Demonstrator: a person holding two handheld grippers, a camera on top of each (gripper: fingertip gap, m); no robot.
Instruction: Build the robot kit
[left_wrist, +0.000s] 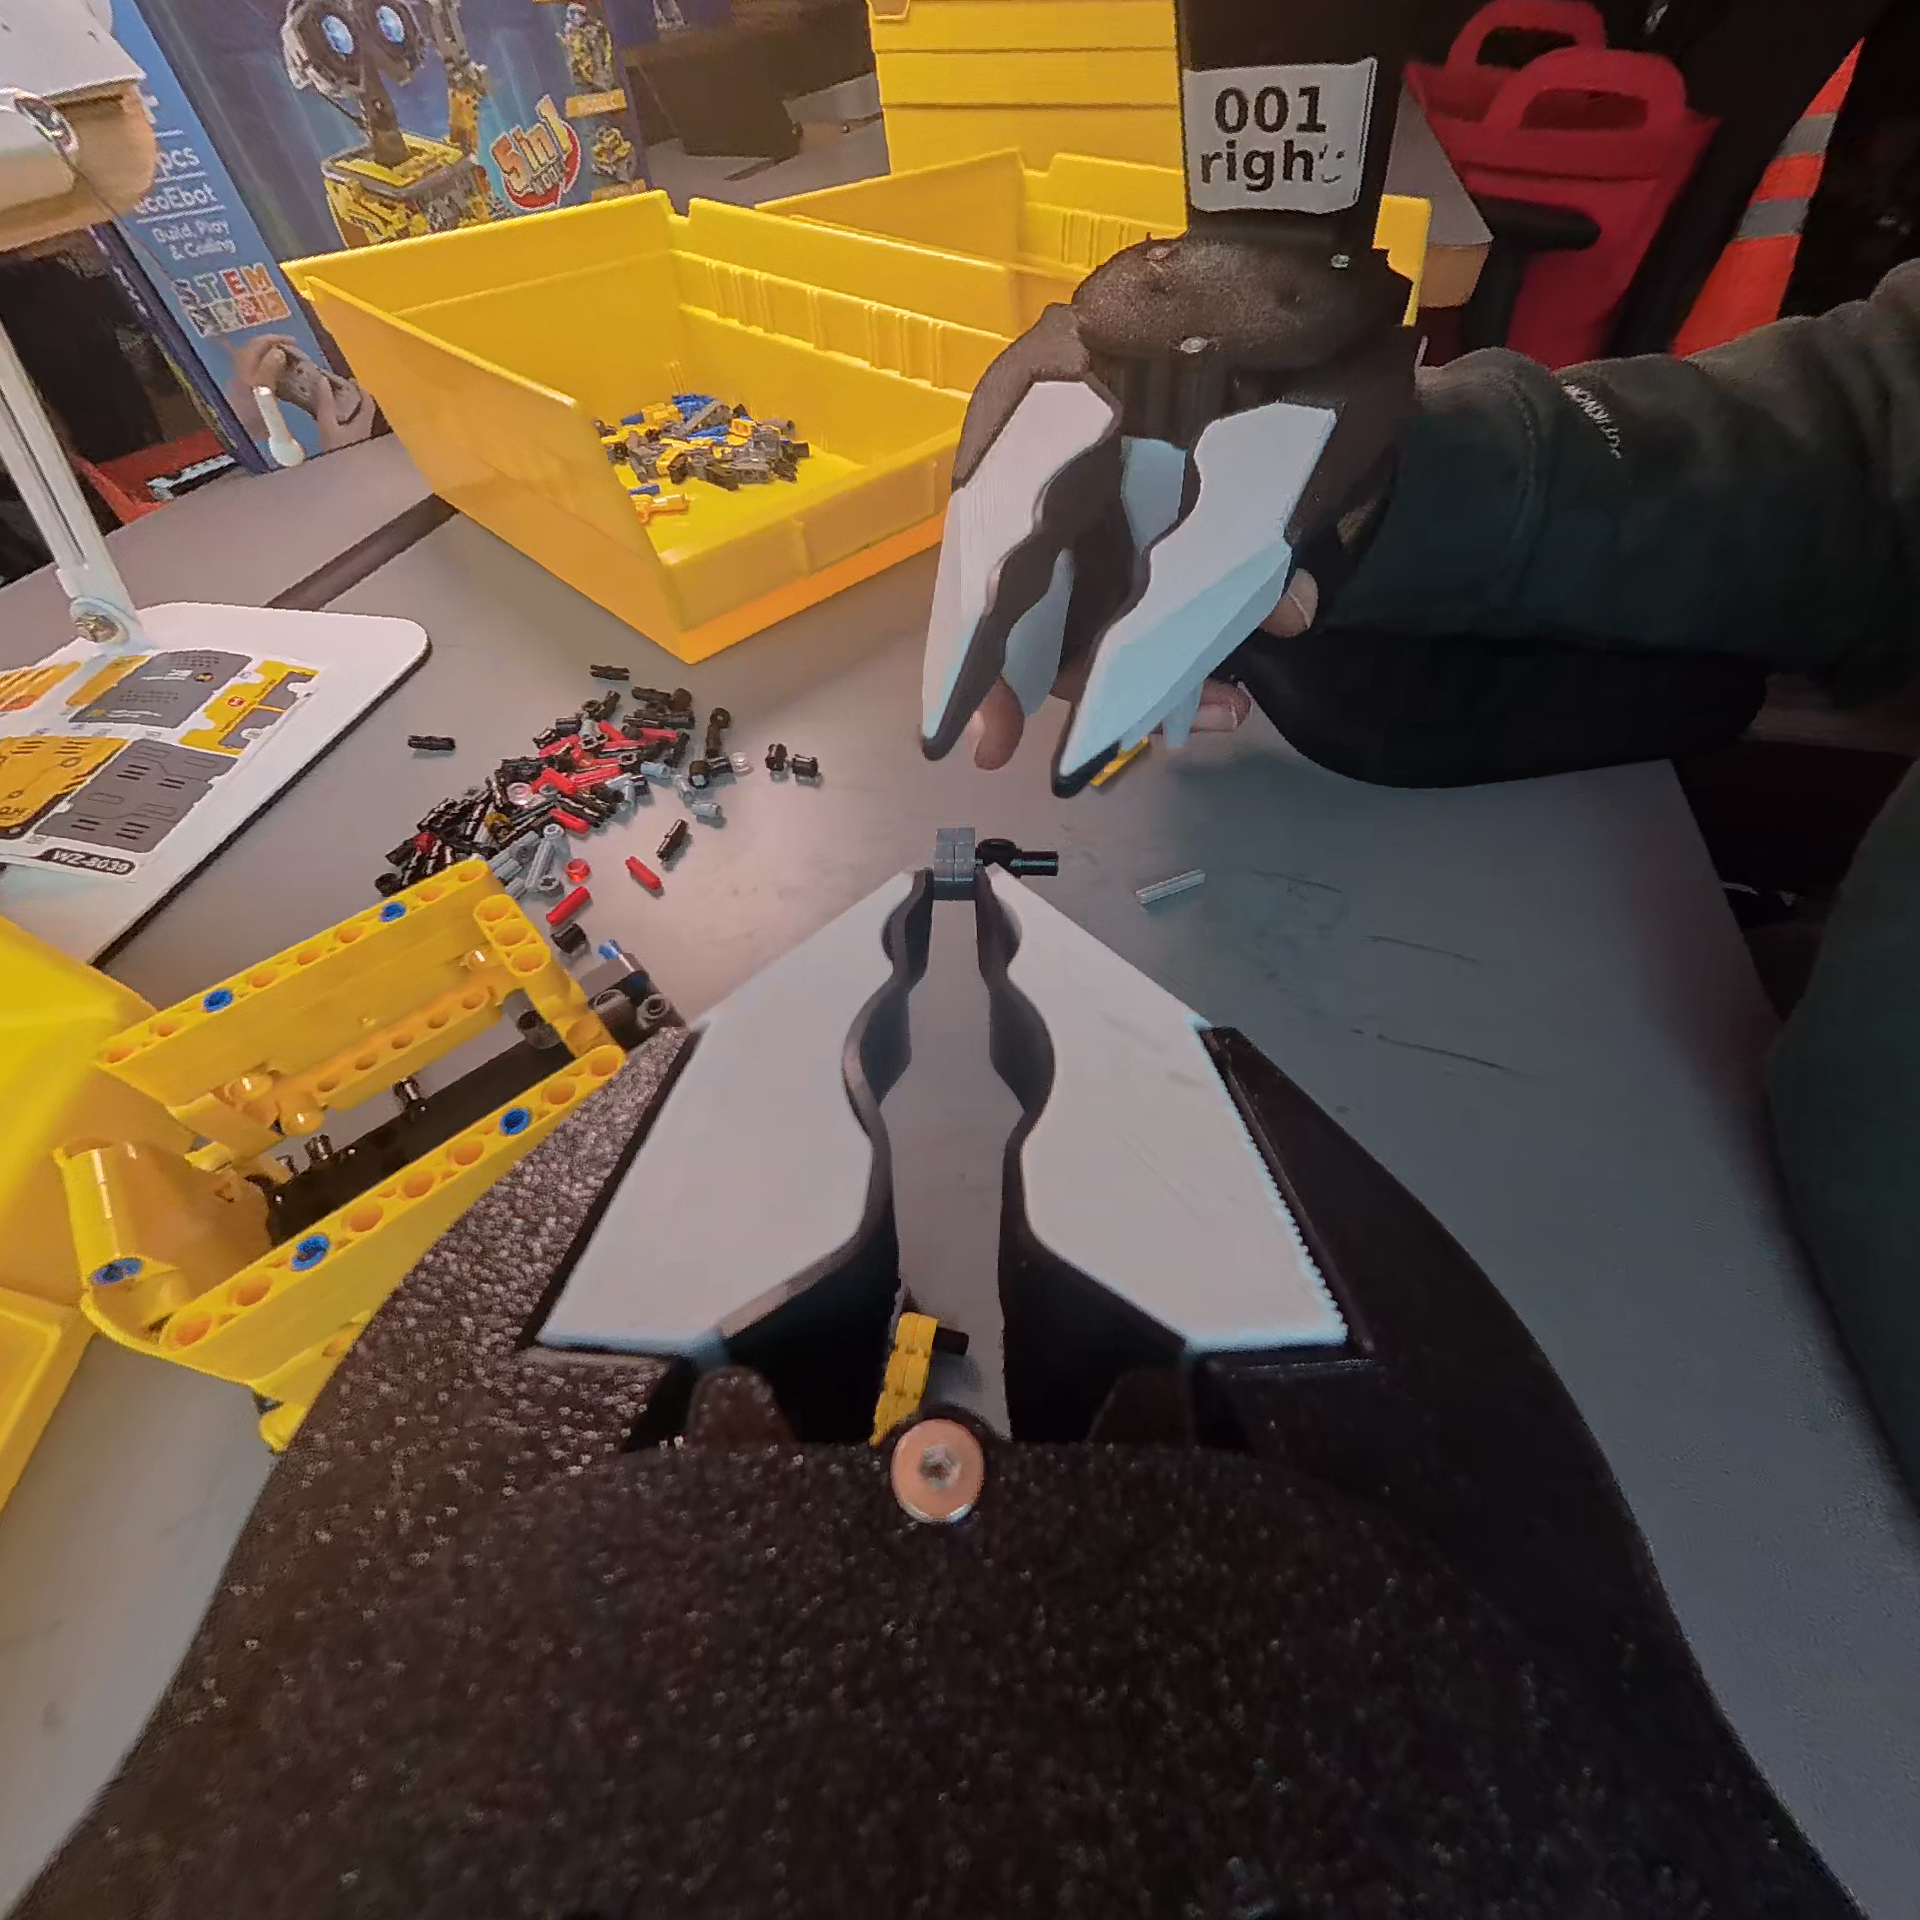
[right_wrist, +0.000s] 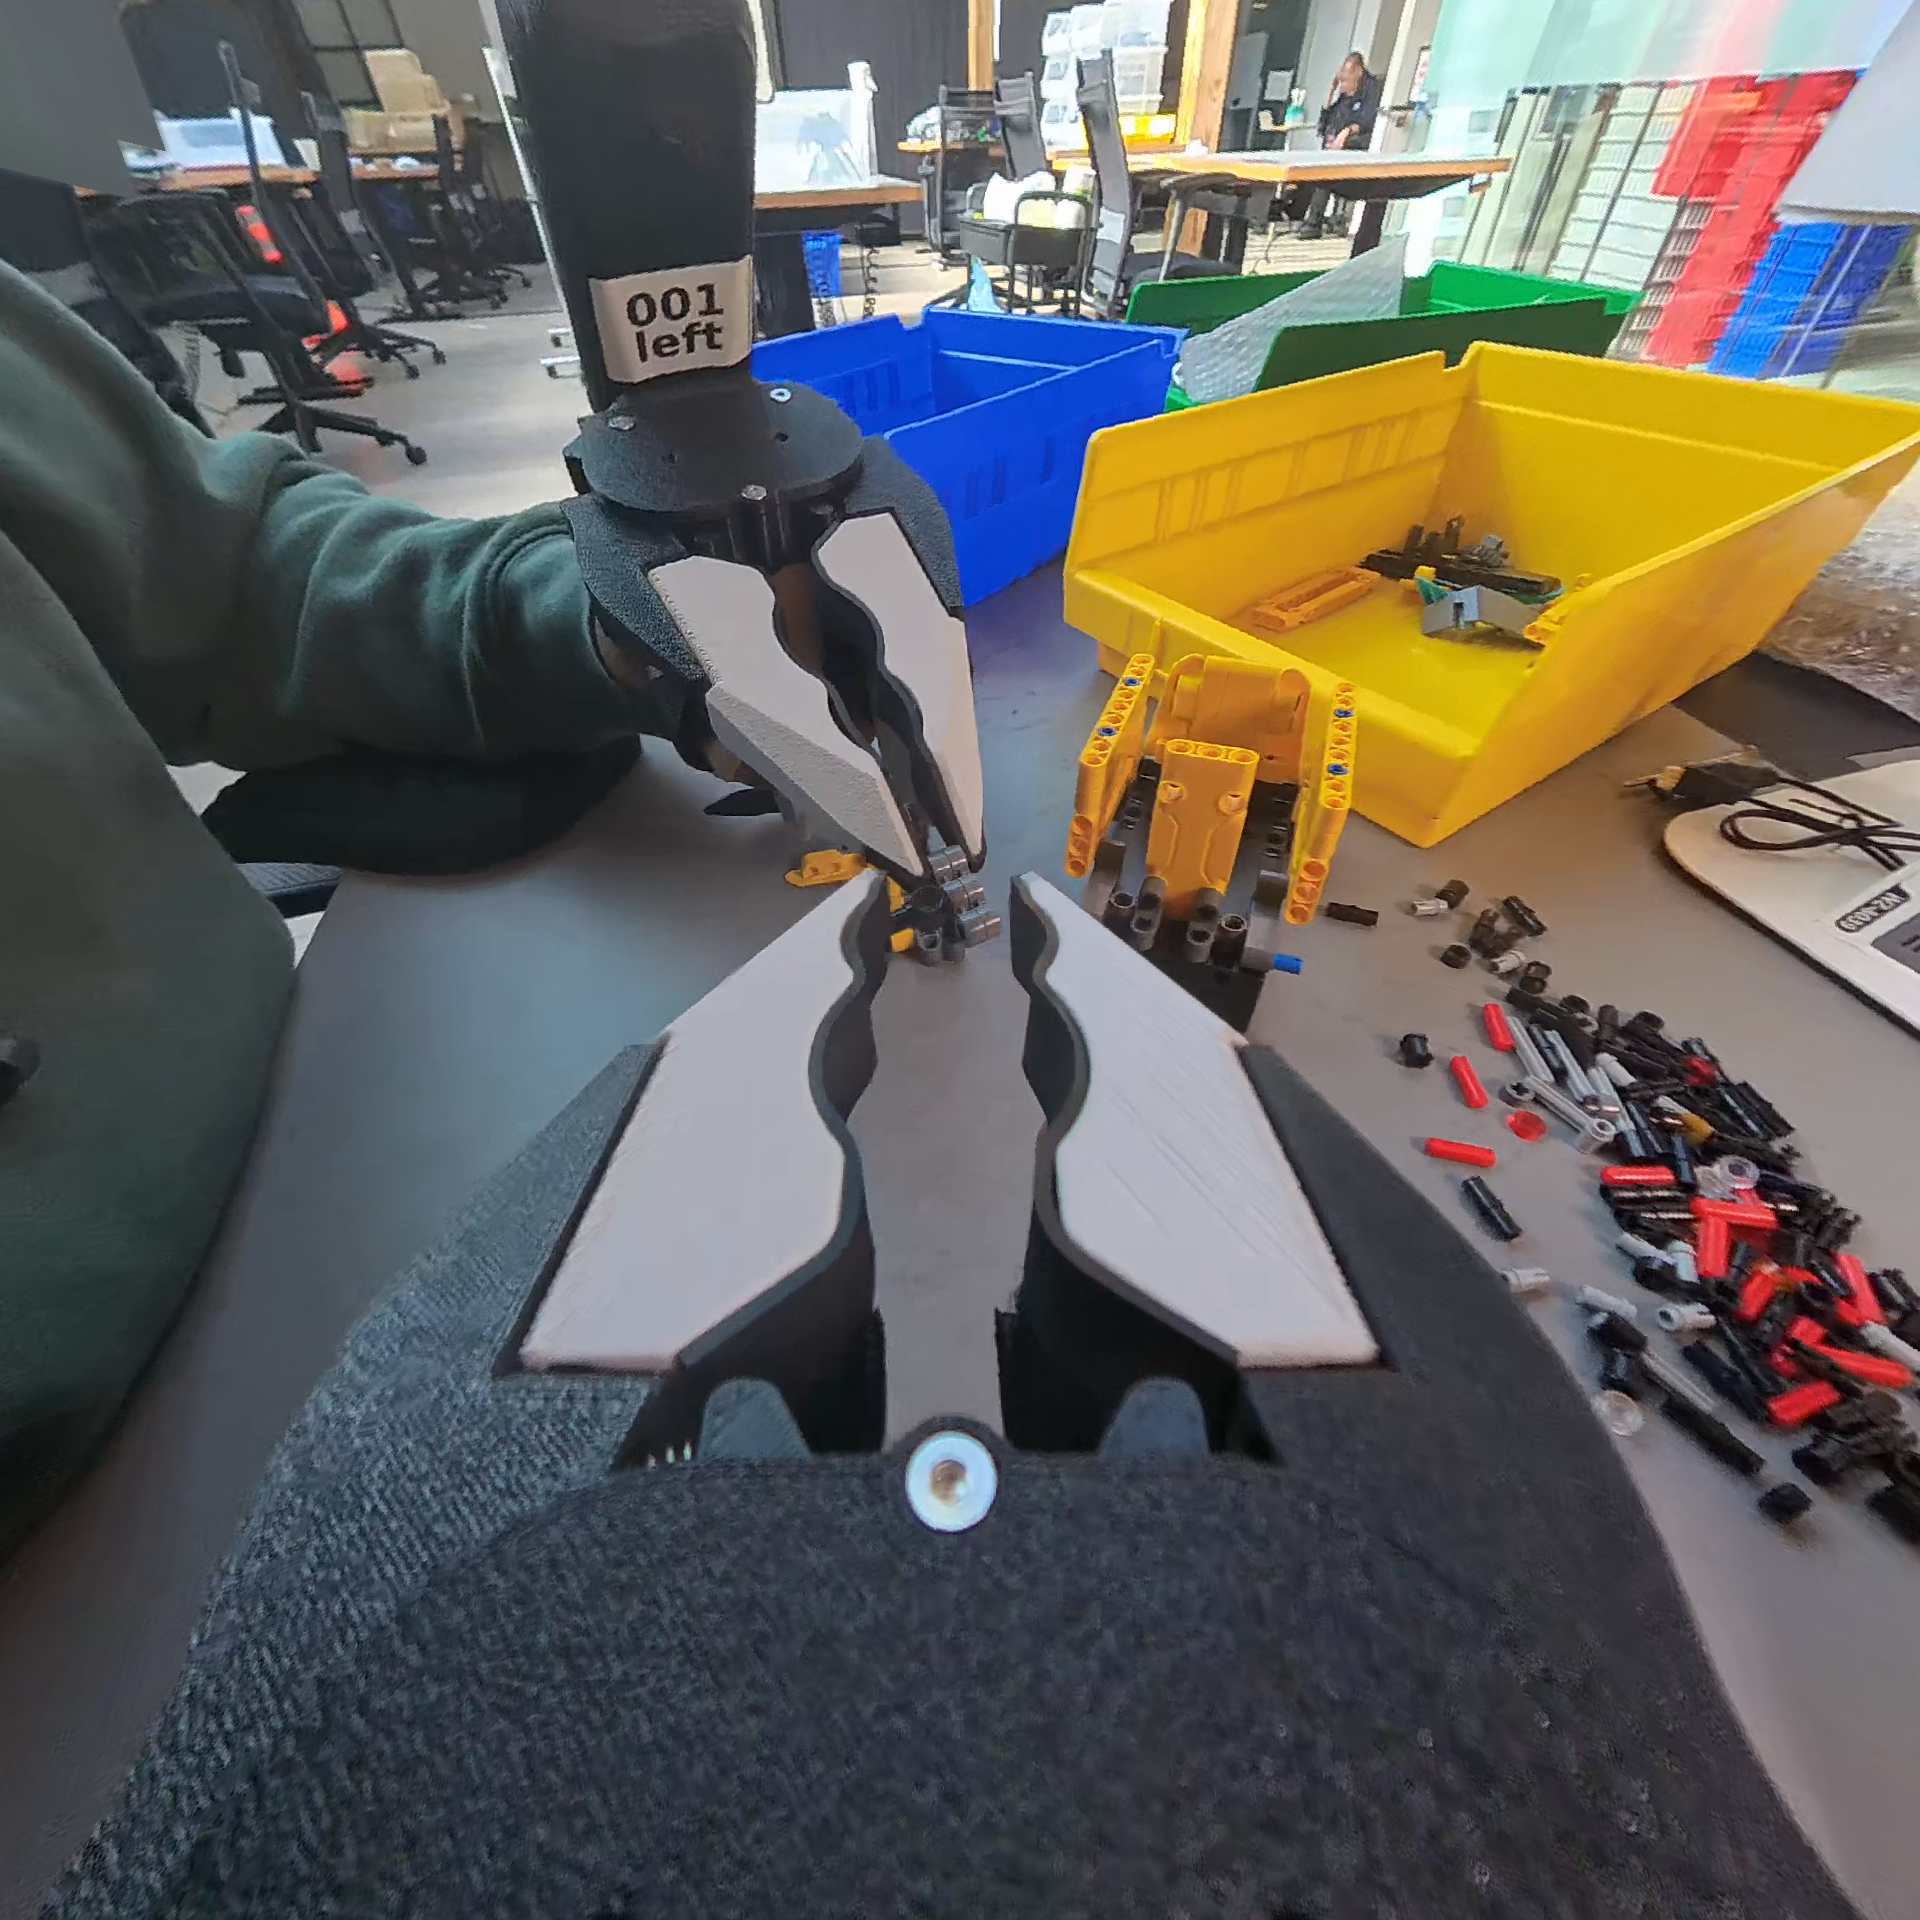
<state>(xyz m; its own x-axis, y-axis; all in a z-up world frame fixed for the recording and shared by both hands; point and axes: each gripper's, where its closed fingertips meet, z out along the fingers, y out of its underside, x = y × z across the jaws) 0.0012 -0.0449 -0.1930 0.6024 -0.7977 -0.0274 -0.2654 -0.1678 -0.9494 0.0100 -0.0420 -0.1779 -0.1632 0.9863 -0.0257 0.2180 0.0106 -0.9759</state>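
Two grippers meet over a grey table (left_wrist: 1455, 1039). The left gripper (left_wrist: 954, 878) has its tips pinched tight on a small grey block piece (left_wrist: 955, 854) with a black pin (left_wrist: 1023, 858) sticking out to one side. The right wrist view shows more of that piece: it is a little clump of grey and black parts (right_wrist: 951, 904), held just above the table. The right gripper (right_wrist: 948, 902) has its jaws apart, one tip on each side of the clump, gripping nothing; I cannot tell if the tips touch it.

Only the left wrist view shows a yellow bin (left_wrist: 499, 436) with small blue, grey and yellow bits, a toy box (left_wrist: 343, 156) with printed words, and a sticker sheet (left_wrist: 125, 748). Only the right wrist view shows a blue bin (right_wrist: 987, 416), a green bin (right_wrist: 1455, 322) and a second yellow bin (right_wrist: 1299, 488) with a few bigger parts.

Both views show the yellow block model (right_wrist: 1210, 790) and a heap of red, black and grey pins (right_wrist: 1704, 1205). Each gripper handle wears a white tag with writing.

Bare table lies between the grippers and its near edge. The model stands just beside the right gripper's right finger.
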